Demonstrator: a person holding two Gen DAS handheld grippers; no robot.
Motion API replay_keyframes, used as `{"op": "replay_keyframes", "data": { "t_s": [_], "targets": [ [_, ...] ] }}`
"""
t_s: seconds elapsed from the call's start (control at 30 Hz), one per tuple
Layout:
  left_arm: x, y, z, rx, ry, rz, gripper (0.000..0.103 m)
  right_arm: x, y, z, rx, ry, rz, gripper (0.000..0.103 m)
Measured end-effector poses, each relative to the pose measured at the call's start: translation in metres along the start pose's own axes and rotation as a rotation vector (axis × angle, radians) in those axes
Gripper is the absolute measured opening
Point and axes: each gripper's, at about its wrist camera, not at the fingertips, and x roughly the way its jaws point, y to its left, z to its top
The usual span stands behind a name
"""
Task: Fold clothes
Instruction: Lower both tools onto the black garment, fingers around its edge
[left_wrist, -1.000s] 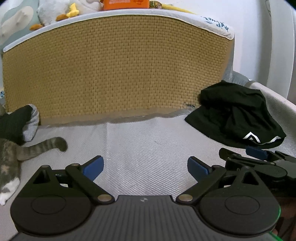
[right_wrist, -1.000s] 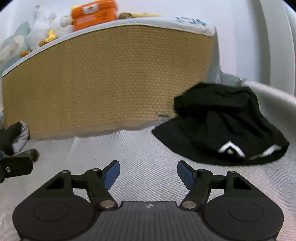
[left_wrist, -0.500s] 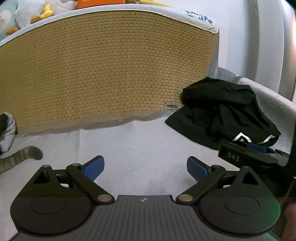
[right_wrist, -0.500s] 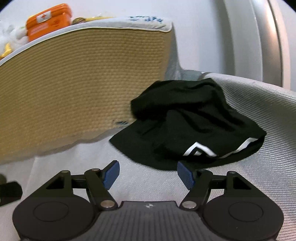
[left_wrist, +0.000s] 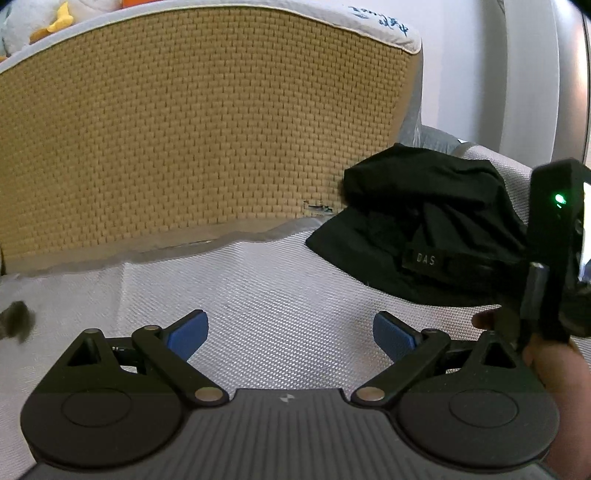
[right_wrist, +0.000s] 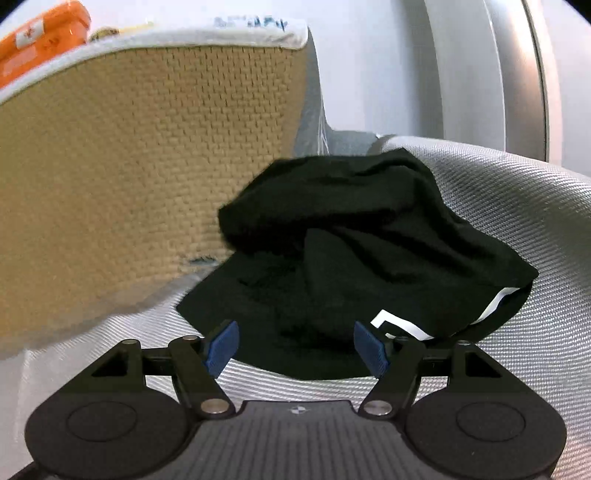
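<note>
A crumpled black garment (right_wrist: 351, 258) with white stripe markings (right_wrist: 402, 325) lies on the grey woven surface (right_wrist: 517, 206) by the woven tan panel (right_wrist: 147, 166). My right gripper (right_wrist: 295, 349) is open and empty, its blue pads at the garment's near edge. My left gripper (left_wrist: 291, 334) is open and empty over bare grey surface (left_wrist: 258, 288), with the garment (left_wrist: 424, 214) to its front right. The right gripper's body (left_wrist: 550, 251) and the hand holding it show at the right of the left wrist view, in front of the garment.
The tall tan woven panel (left_wrist: 184, 129) stands behind the surface. An orange case (right_wrist: 40, 29) and plush toys (left_wrist: 40, 18) sit on top of it. A white wall and pale post (right_wrist: 517, 74) are at the right. A dark furry tail tip (left_wrist: 16, 319) shows at far left.
Both grippers have moved right and forward toward the black garment. The right gripper now reaches its near edge. The cat and its tail have slid almost out of the left view.
</note>
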Motion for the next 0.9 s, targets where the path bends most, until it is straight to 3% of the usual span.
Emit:
{"op": "replay_keyframes", "data": {
  "t_s": [0.17, 0.3, 0.5, 0.9],
  "targets": [
    [0.012, -0.005, 0.005, -0.018, 0.004, -0.03, 0.099, 0.018, -0.007, 0.005, 0.038, 0.042, -0.073, 0.074],
    [0.022, -0.009, 0.009, -0.032, 0.007, -0.054, 0.099, 0.023, -0.018, 0.004, 0.086, 0.078, -0.073, 0.074],
    [0.034, -0.019, 0.013, 0.017, -0.002, -0.051, 0.099, 0.029, -0.045, 0.006, 0.2, 0.099, -0.091, 0.074],
    [0.062, -0.045, 0.012, 0.099, 0.0, -0.092, 0.099, 0.037, -0.062, 0.004, 0.267, 0.147, -0.12, 0.074]
  ]
}}
